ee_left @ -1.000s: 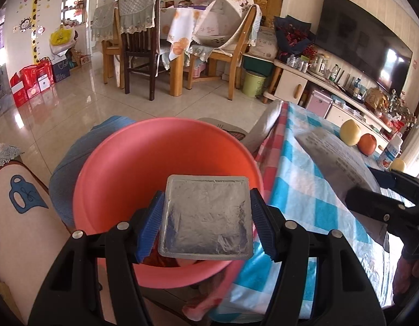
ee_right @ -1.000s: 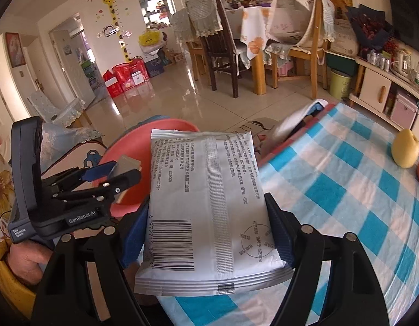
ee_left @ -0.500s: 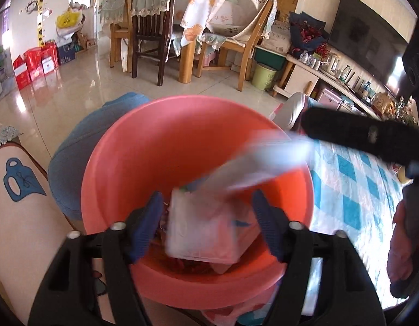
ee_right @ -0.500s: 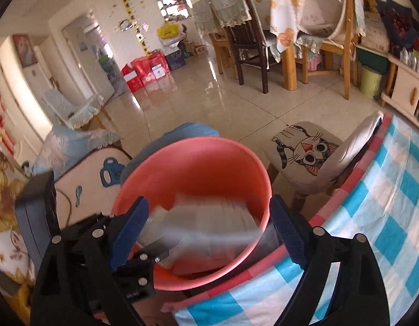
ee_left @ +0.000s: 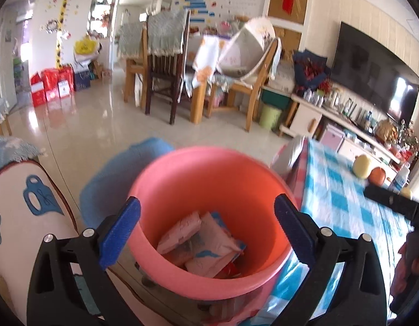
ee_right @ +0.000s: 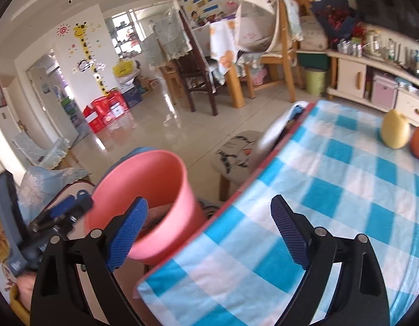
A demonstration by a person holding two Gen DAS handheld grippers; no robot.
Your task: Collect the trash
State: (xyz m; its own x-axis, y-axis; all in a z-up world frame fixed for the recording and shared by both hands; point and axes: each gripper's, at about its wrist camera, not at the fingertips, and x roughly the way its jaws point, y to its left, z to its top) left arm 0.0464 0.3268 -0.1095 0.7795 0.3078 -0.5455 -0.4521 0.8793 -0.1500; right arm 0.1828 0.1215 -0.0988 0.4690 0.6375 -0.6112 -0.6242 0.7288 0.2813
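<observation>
Both tools, left (ee_left: 206,231) and right (ee_right: 209,233), gape wide and empty; crumpled wrappers (ee_left: 201,244) fill the round pink plastic bin (ee_left: 209,179) beside the bench's corner, no litter visible on the checked cloth (ee_right: 331,190).

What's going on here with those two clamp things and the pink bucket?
A person is clearing trash off a table with a handheld gripper in each hand. Both the left gripper and the right gripper are open and empty. The left one hangs over the pink bucket, where several wrappers lie at the bottom. The right one points at the checked tablecloth, with only some fruit at its far end.
</observation>
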